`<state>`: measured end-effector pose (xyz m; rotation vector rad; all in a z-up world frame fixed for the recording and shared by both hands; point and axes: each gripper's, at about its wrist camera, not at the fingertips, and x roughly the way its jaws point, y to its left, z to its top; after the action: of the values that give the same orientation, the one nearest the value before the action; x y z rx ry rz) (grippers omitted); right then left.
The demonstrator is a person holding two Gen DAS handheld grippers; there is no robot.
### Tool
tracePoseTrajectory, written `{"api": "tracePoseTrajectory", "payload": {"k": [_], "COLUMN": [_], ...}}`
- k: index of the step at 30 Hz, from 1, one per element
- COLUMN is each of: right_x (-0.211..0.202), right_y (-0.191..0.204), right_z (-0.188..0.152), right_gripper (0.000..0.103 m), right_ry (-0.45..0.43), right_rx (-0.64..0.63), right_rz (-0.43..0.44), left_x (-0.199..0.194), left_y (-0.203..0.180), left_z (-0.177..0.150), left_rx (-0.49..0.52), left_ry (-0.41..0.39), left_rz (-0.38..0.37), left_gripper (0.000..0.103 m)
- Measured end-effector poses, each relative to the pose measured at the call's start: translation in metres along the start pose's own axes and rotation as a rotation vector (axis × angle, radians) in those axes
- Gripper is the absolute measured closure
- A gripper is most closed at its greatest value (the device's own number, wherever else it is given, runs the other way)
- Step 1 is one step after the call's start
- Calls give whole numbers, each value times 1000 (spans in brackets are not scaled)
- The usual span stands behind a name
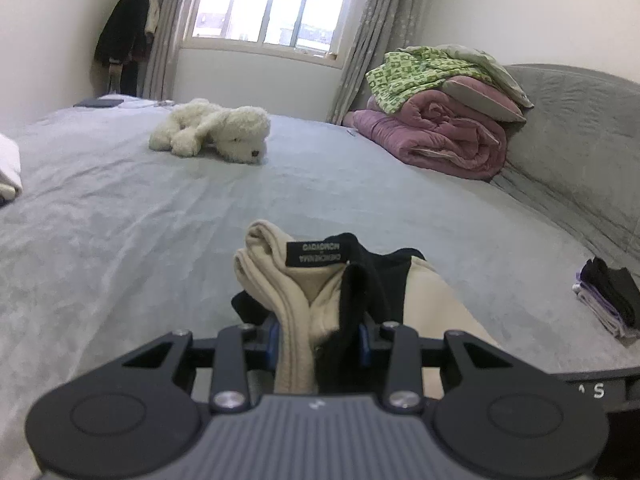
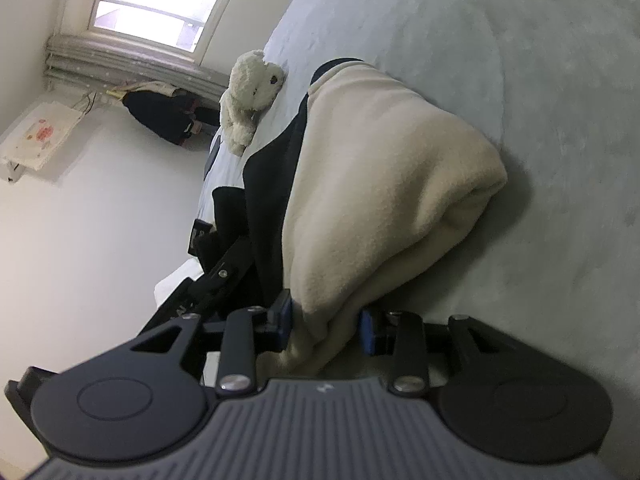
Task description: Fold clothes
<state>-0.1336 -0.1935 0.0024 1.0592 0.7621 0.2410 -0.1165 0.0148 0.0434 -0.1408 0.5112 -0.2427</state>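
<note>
A cream and black fleece garment point(image 1: 308, 292) is bunched at its collar, with a black label showing, over the grey bed point(image 1: 140, 220). My left gripper point(image 1: 318, 336) is shut on that collar bunch, its blue pads pressed against the cloth. In the right wrist view the same garment point(image 2: 380, 168) hangs as a thick cream fold with black lining, resting partly on the bed point(image 2: 540, 100). My right gripper point(image 2: 326, 328) is shut on its lower cream edge. The left gripper's black body point(image 2: 212, 276) shows just left of the cloth there.
A white plush dog point(image 1: 216, 132) lies mid-bed. Rolled pink and green quilts point(image 1: 436, 120) sit against the grey headboard. A small stack of folded clothes point(image 1: 608, 296) lies at the right, white cloth point(image 1: 10, 164) at the left edge. Window and curtains stand behind.
</note>
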Motion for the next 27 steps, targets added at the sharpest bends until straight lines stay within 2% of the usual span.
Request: {"api": "tracePoseTrajectory", "payload": {"k": [5, 8, 11, 14, 16, 18, 21, 27], "right_x": [2, 4, 5, 6, 6, 7, 7, 10], "right_y": [0, 0, 1, 2, 3, 3, 3, 8], "right_z": [-2, -2, -1, 0, 0, 1, 3, -2], "right_gripper": [66, 66, 66, 66, 66, 66, 64, 54], "right_ry": [1, 2, 6, 9, 10, 11, 13, 27], "right_rx": [-14, -16, -17, -11, -3, 10, 47, 92], "right_rz": [-3, -8, -11, -13, -13, -11, -2, -1], "left_x": [3, 4, 4, 18, 33, 45, 51, 51], "left_y": [6, 15, 40, 80, 106, 115, 109, 113], "left_z": [1, 4, 9, 6, -2, -9, -7, -2], "left_rx": [-45, -110, -274, -523, -712, -798, -759, -768], "left_ry": [28, 68, 148, 249, 330, 365, 361, 344], "left_rz": [-5, -13, -57, -171, -251, -295, -296, -270], "left_gripper": [66, 61, 54, 42, 39, 34, 31, 30]}}
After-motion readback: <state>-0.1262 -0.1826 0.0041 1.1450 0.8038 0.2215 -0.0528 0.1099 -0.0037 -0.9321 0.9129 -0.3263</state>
